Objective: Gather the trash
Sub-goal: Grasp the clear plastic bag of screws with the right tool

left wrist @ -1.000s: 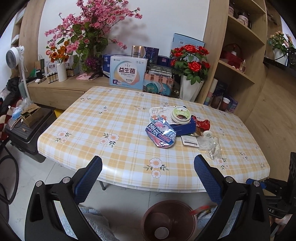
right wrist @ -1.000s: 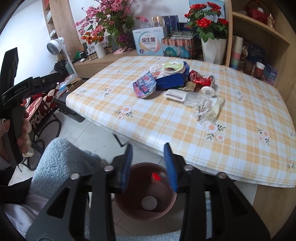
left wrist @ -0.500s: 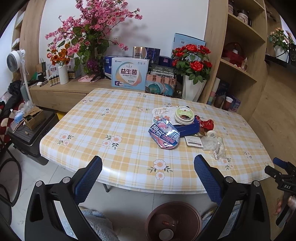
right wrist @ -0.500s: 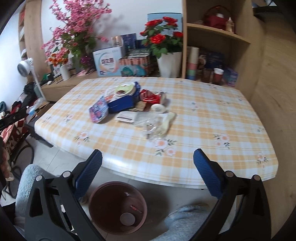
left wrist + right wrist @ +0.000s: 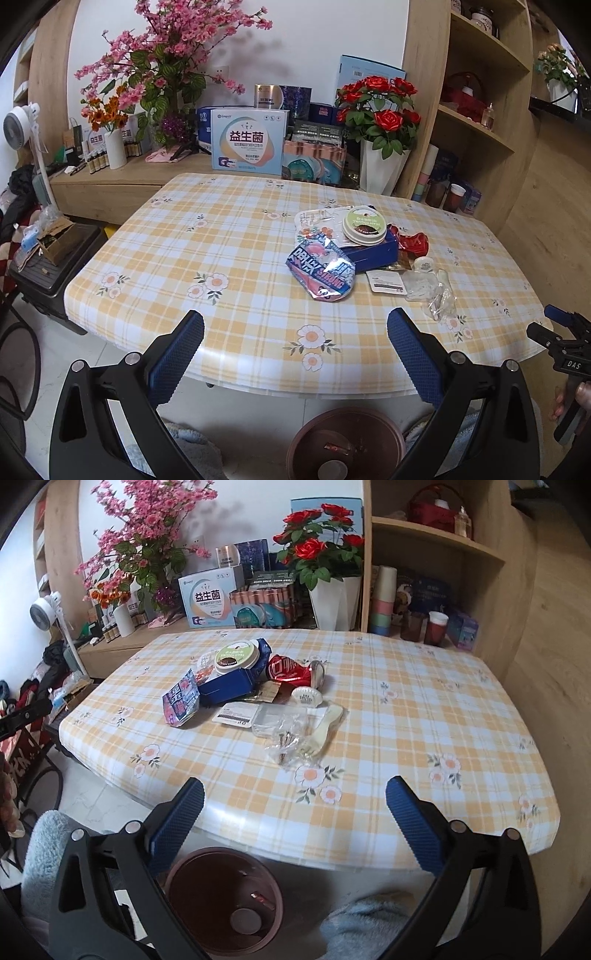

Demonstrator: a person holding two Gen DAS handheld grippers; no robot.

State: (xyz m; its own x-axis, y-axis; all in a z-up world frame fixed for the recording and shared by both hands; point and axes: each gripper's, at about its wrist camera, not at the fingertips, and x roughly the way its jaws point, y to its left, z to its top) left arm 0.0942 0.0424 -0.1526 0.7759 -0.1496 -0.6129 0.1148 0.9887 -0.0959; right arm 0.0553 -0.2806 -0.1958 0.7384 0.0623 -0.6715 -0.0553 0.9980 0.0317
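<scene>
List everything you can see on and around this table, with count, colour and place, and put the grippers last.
table: one, yellow and white check cloth, centre
snack bag: one, blue and pink, left end of the pile
box: one, dark blue, under the round lid
round lid: one, green and white, on the box
crushed can: one, red, right of the box
paper label: one, white, in front of the box
clear wrapper with screws: one, nearest the table's front edge
plastic fork: one, cream, beside the wrapper
bin: one, brown, on the floor below the front edge
rose vase: one, white, red roses, behind the table
left hand-held gripper: blue pads, open, empty
right hand-held gripper: blue pads, open, empty
</scene>
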